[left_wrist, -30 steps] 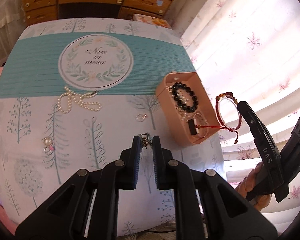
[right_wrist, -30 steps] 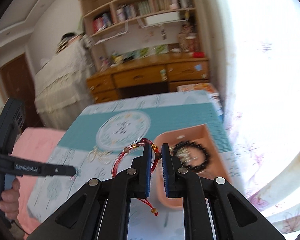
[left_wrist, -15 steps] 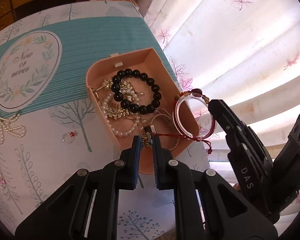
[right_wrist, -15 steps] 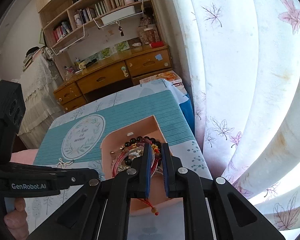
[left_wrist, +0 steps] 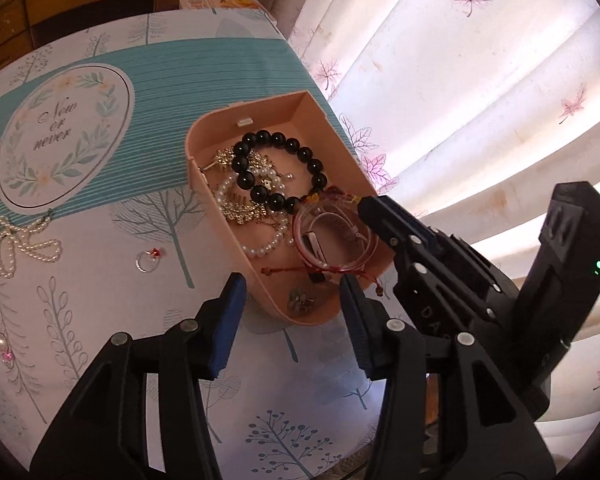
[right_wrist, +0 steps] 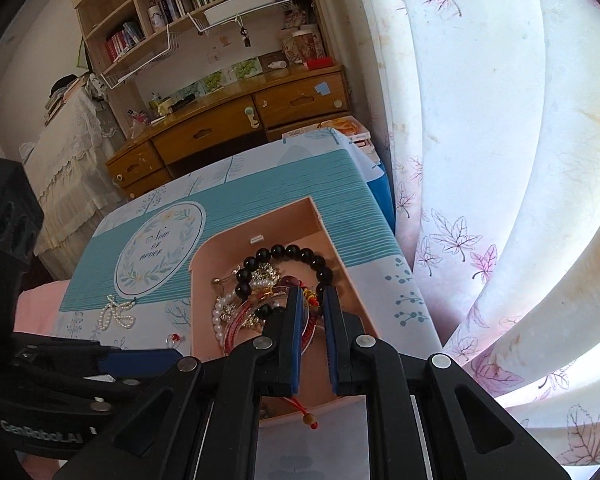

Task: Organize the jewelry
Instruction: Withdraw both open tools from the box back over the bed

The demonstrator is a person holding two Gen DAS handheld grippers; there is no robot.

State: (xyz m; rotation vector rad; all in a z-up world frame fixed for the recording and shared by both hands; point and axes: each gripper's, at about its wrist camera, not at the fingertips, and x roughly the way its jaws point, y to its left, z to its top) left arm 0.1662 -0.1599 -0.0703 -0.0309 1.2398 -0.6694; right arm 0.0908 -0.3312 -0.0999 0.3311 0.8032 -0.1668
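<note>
A peach jewelry tray (left_wrist: 198, 148) (right_wrist: 260, 222) sits near the table's right edge, holding a black bead bracelet (left_wrist: 312, 160) (right_wrist: 320, 266), pearls and gold pieces. My left gripper (left_wrist: 292, 300) is open above the tray's near end, where a small metal charm (left_wrist: 300, 300) lies. My right gripper (right_wrist: 311, 304) is shut on a red string bracelet (left_wrist: 328, 248) (right_wrist: 236, 324), which rests inside the tray; the gripper also shows in the left wrist view (left_wrist: 370, 204).
On the tablecloth left of the tray lie a pearl necklace (left_wrist: 16, 240) (right_wrist: 116, 316), a small ring (left_wrist: 148, 260) (right_wrist: 174, 338) and a pearl earring (left_wrist: 2, 344). A curtain (right_wrist: 480, 160) hangs just right of the table. A wooden desk (right_wrist: 236, 120) stands behind.
My left gripper opened and dropped the small charm into the tray. My right gripper lowered the red bracelet down into the tray.
</note>
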